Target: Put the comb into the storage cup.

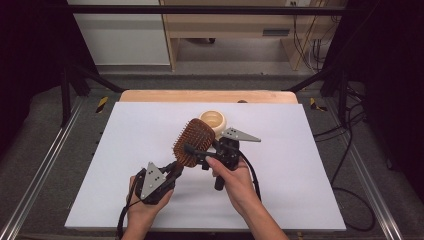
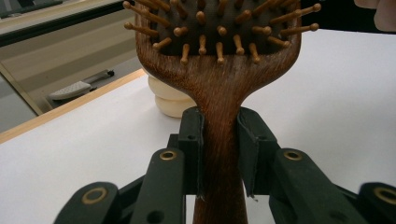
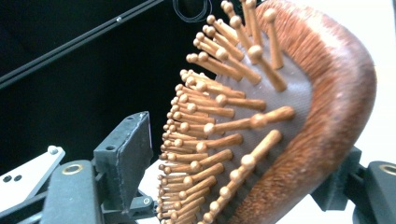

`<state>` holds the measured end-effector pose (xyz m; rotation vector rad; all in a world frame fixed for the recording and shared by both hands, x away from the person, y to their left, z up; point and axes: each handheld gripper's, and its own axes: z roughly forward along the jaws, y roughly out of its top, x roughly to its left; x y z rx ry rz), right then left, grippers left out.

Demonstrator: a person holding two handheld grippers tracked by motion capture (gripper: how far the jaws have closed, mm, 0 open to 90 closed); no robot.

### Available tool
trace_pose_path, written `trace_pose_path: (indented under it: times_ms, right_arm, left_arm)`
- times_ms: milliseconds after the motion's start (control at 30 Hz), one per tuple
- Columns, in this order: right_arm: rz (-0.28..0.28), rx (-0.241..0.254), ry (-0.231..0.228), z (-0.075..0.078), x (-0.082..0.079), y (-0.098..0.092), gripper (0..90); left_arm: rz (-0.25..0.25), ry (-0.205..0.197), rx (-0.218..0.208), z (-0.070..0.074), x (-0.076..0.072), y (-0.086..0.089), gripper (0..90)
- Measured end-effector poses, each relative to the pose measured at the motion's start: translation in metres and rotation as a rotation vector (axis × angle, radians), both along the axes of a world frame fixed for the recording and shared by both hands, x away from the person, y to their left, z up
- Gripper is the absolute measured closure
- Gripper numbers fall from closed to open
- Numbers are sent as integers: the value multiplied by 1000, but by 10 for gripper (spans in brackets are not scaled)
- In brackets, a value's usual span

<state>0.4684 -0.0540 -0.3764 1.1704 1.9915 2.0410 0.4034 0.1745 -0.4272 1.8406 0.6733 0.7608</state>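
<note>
- The table (image 1: 125,150) bears a white sheet; the person's two forearms come in from 6 o'clock and the hands meet near its middle.
- The left hand (image 1: 142,202) holds the left gripper (image 1: 172,170) pointing toward 1 o'clock, its jaws clamped on the brush (image 1: 194,141) handle.
- The right hand (image 1: 234,180) holds the right gripper (image 1: 200,156) pointing toward 9 o'clock at the brush head.
- The brush is held off the table, head at 1 o'clock from the left gripper, bristles facing the person.
- The right jaws stand apart either side of the head's edge: one on the bristle side and clear of it, the other behind the wooden back, contact unclear.
- A cream bowl (image 1: 214,120) sits at 12 o'clock, just behind the brush.
</note>
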Motion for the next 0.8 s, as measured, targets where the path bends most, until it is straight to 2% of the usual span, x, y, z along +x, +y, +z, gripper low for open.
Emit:
trace_pose_path:
  times_ms: [333, 467, 600, 800]
  right_arm:
    - [7, 56, 15, 3, 3, -5, 380]
    - [3, 63, 15, 3, 3, -5, 416]
    - [11, 94, 30, 4, 3, -4, 472]
    - [5, 85, 24, 7, 1, -1, 500]
  left_arm:
    - [-10, -13, -8, 0, 0, -2, 724]
    - [-17, 0, -31, -1, 1, 0, 724]
    - [-16, 17, -41, -3, 2, 0, 725]
    - [-8, 28, -62, -4, 3, 1, 723]
